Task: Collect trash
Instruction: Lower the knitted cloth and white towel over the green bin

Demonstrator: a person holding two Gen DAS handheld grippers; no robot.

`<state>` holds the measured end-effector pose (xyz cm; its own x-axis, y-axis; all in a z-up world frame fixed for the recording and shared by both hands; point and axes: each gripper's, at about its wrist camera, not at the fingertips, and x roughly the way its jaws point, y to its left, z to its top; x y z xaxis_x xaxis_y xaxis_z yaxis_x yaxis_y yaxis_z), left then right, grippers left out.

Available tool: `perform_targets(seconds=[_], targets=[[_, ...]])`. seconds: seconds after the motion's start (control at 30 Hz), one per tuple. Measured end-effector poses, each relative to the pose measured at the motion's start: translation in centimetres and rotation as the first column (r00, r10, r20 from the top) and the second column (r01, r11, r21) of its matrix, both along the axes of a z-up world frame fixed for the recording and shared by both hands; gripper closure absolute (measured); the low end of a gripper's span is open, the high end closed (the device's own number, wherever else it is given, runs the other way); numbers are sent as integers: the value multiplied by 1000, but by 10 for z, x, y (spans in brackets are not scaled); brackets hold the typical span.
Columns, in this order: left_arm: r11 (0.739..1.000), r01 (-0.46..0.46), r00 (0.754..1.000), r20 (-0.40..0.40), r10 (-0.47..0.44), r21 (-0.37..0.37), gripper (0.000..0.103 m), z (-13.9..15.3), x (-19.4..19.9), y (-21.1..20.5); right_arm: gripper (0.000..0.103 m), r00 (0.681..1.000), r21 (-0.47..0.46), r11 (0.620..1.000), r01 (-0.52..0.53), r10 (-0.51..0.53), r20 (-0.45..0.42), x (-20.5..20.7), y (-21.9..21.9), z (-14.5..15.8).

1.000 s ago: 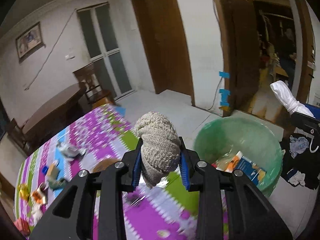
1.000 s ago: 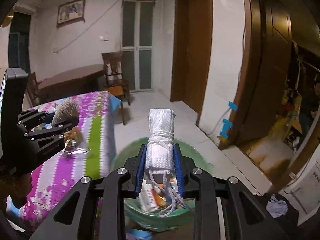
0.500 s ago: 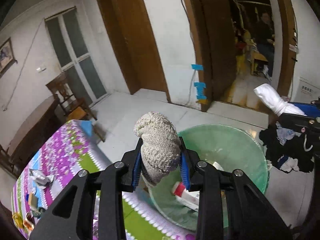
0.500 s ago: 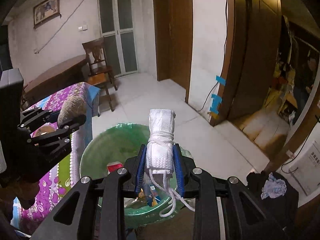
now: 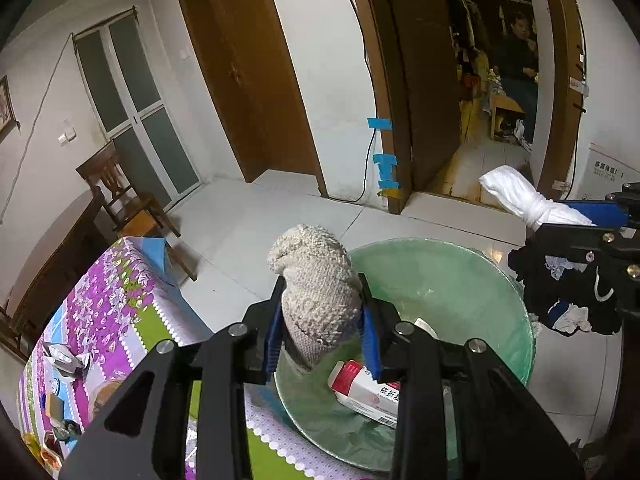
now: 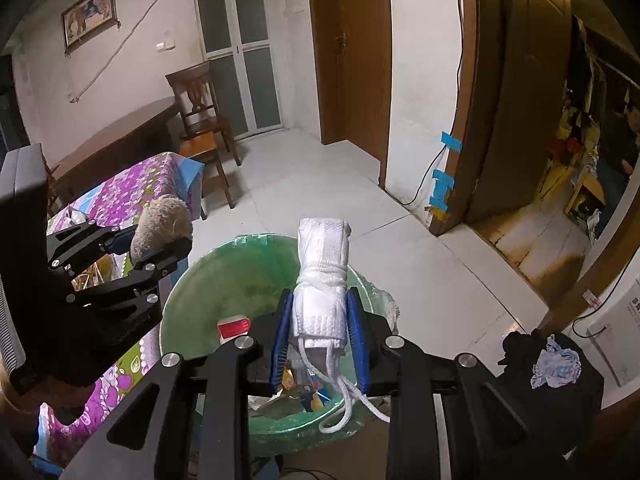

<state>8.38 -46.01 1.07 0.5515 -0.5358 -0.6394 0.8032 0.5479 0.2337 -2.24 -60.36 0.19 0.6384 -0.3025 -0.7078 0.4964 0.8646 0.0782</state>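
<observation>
My left gripper [image 5: 320,328] is shut on a beige knitted cloth wad [image 5: 316,284] and holds it above the near rim of a green-lined trash bin [image 5: 472,272]. My right gripper [image 6: 320,336] is shut on a white rolled cloth bundle [image 6: 322,280] tied with white cord, above the same bin [image 6: 224,276]. A red and white box [image 5: 368,392] lies in the bin with other wrappers. Each gripper shows in the other's view: the left one [image 6: 160,236] over the bin's left rim, the right one [image 5: 568,216] beyond its right side.
A table with a purple flowered cloth [image 5: 108,304] stands left of the bin and carries several small wrappers [image 5: 60,356]. A wooden chair [image 6: 200,120] stands behind it. A dark pile of clothes [image 6: 552,360] lies right of the bin. A person sits beyond the open doorway [image 5: 516,68].
Both grippers have swung from over the table edge to above the bin, which now fills more of each view. Both still hold their cloths.
</observation>
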Motion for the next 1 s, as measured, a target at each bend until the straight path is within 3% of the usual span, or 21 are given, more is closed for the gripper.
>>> perform_targets(seconds=[0.47,1.0], targets=[[1000,6,1000,-12,-6,-2,71,-3,0,-1,75,1000,18,1000,-17,17,3,3,8,-1],[999,22,995,-100,-25,-35,71,-8,10,5,75,999,49,998,-44,44,9,17,15,-3]])
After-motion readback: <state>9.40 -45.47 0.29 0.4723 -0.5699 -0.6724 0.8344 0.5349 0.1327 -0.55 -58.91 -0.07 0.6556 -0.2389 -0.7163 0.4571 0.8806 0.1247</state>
